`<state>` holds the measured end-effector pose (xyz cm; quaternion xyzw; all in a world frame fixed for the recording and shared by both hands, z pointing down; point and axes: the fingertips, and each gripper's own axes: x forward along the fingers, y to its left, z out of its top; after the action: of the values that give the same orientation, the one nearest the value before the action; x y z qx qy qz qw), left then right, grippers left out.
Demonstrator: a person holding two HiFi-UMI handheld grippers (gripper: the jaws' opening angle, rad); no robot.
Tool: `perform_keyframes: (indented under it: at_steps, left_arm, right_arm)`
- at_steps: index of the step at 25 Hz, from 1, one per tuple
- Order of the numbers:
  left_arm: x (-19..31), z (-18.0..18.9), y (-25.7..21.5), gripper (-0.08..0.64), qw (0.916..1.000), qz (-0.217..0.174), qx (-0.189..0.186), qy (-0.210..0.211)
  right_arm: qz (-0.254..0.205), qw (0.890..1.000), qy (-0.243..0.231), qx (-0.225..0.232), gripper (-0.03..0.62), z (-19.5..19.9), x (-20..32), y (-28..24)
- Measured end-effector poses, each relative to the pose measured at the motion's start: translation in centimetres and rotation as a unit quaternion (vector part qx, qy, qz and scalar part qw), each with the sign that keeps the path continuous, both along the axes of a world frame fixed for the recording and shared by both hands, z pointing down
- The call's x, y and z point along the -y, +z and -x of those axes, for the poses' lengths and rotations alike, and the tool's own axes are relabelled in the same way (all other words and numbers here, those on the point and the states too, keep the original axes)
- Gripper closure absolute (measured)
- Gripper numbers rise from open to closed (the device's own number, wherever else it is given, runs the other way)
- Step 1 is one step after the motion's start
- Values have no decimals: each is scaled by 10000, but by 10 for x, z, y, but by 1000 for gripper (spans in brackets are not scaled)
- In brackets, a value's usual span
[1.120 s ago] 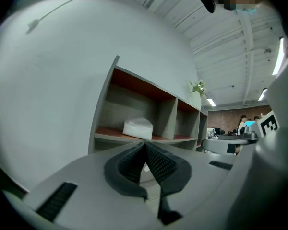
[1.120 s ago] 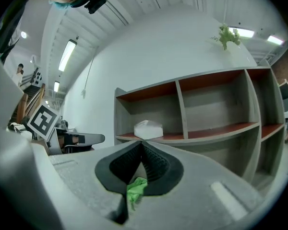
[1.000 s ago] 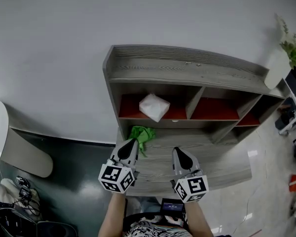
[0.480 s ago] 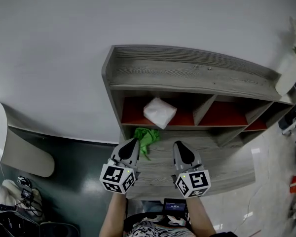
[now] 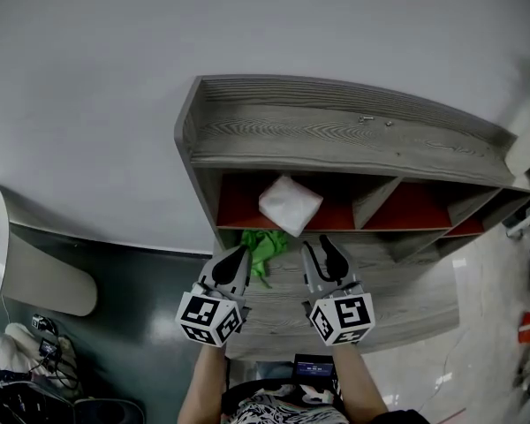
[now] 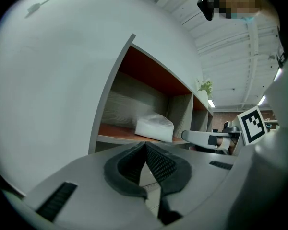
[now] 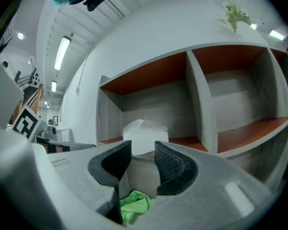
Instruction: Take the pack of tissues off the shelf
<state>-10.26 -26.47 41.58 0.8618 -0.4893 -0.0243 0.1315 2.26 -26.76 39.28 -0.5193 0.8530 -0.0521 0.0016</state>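
A white pack of tissues lies in the leftmost red-floored compartment of the grey wooden shelf. It also shows as a white pack of tissues straight ahead in the right gripper view and a white pack of tissues in the left gripper view. My right gripper hovers just short of the compartment; its jaws have just been opening, with nothing between them. My left gripper is shut and empty, beside a green cloth.
The green cloth lies on the shelf's lower ledge between the two grippers. Other compartments to the right stand empty. A white rounded object is at far left, a plant pot at the shelf's right end.
Both grippers have moved toward the shelf. The right gripper's jaws, shut before, now stand apart. The pack of tissues has not moved.
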Motion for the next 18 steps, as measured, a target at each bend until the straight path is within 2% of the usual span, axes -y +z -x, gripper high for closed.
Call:
perform_keyframes:
  at_steps: [6, 13, 18]
  left_arm:
    - [10, 3, 2, 554, 9999, 19, -102, -51]
    - [17, 6, 11, 553, 9998, 132, -123, -77]
    - [23, 2, 15, 553, 9997, 186, -174, -37]
  right_arm:
    - [-67, 9996, -86, -243, 366, 19, 18, -2]
    - [-178, 9965, 139, -808, 362, 29, 40, -2]
    - [-219, 9961, 313, -790, 359, 26, 47, 0]
